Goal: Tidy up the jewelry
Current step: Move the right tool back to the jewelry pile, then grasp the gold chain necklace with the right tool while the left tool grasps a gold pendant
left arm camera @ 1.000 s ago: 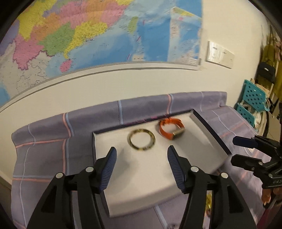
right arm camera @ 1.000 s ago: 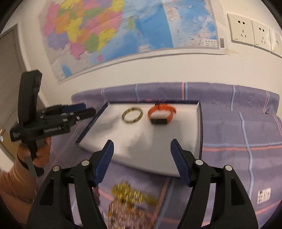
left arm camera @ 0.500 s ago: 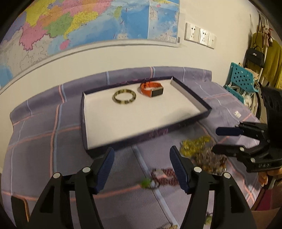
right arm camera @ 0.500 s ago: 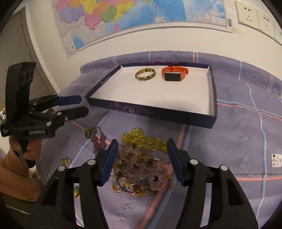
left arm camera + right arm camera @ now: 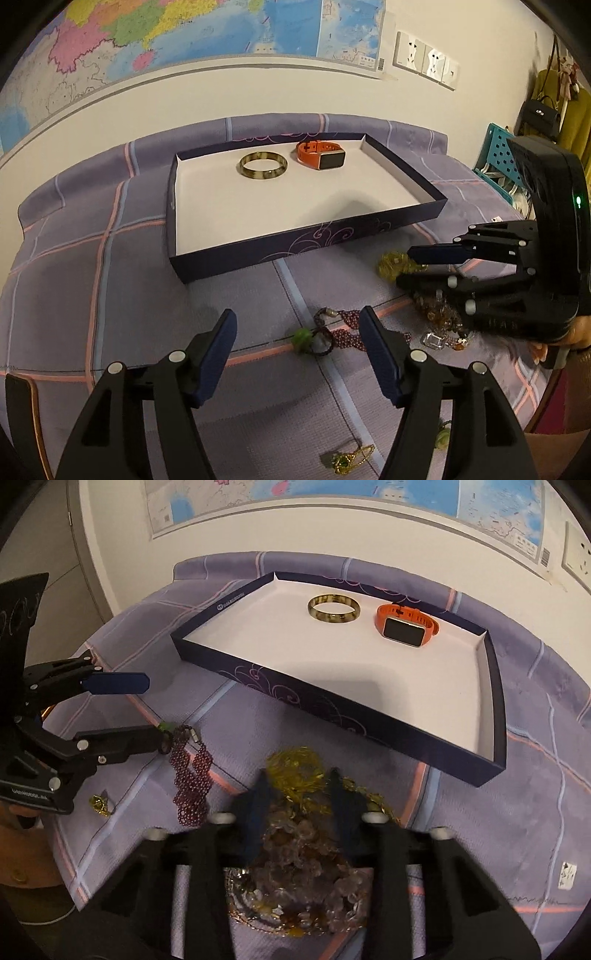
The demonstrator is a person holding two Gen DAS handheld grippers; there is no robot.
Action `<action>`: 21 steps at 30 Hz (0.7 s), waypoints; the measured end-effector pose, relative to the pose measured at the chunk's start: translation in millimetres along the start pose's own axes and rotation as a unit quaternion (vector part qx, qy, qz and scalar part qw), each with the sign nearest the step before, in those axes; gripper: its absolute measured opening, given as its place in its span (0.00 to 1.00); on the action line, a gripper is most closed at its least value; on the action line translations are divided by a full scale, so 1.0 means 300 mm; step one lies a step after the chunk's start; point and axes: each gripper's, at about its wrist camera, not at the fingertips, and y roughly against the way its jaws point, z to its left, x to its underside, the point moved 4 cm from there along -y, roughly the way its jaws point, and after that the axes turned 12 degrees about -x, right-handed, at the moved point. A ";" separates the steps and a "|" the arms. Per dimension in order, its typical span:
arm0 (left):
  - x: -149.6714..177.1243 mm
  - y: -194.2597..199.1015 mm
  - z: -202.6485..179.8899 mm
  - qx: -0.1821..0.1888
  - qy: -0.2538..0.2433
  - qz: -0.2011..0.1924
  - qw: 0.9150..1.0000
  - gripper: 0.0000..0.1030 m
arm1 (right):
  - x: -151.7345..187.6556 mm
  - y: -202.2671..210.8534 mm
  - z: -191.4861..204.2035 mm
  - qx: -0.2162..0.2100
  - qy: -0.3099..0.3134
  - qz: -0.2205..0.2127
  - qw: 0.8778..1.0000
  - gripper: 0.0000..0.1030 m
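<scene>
purple checked cloth [image 5: 110,280] covers the table in the left wrist view, and on it sits the dark tray [image 5: 369,230] with its white floor. two pieces already lie inside, toward the far wall: a mottled bangle [image 5: 263,167] and, just beside it, an orange watch [image 5: 320,155]. that part looks done. the left gripper [image 5: 298,332] hangs with its jaws spread, having just been opening, and nothing is between them; beyond its tips a garnet bead necklace [image 5: 343,330] with a green bead lies loose on the cloth. a small gold piece [image 5: 349,458] sits near the bottom edge. at the right, the right gripper [image 5: 417,266] reaches down into a heap of gold chain [image 5: 391,262] and clear stones.

from the right wrist view the same tray [image 5: 332,701] shows the bangle [image 5: 333,608] and watch [image 5: 406,626] side by side and apart from each other. the right gripper [image 5: 298,805] has just been closing; its jaws stand narrow around the crystal and gold cluster [image 5: 299,856], with the gold chain [image 5: 295,771] between the blurred fingers, and i judge it pinched. the garnet necklace [image 5: 190,771] and a little gold ring [image 5: 99,805] rest outside the tray, near the left gripper [image 5: 155,710].

by my reckoning two items are stowed and at least four remain on the cloth.
</scene>
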 end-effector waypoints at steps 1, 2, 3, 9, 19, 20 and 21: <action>0.001 0.000 0.000 0.001 0.000 0.000 1.000 0.64 | -0.003 0.001 -0.004 0.002 -0.002 0.000 1.000 0.17; 0.001 -0.001 0.000 0.001 0.001 0.000 1.000 0.65 | -0.004 0.005 -0.010 0.004 -0.004 0.001 1.000 0.14; 0.002 -0.002 0.001 0.000 0.002 0.000 1.000 0.65 | -0.006 0.015 -0.019 0.004 -0.009 -0.003 1.000 0.13; 0.003 -0.001 0.004 0.001 0.001 -0.001 1.000 0.65 | -0.018 0.124 -0.074 -0.024 -0.057 -0.055 0.997 0.09; 0.038 0.040 -0.048 0.030 -0.041 -0.015 0.999 0.65 | -0.053 0.333 -0.104 -0.049 -0.094 -0.146 0.984 0.09; 0.044 0.045 -0.055 0.034 -0.045 -0.015 0.998 0.65 | -0.058 0.345 -0.104 -0.049 -0.094 -0.152 0.983 0.09; 0.053 0.055 -0.065 0.042 -0.053 -0.017 0.998 0.65 | -0.062 0.367 -0.101 -0.049 -0.093 -0.161 0.981 0.09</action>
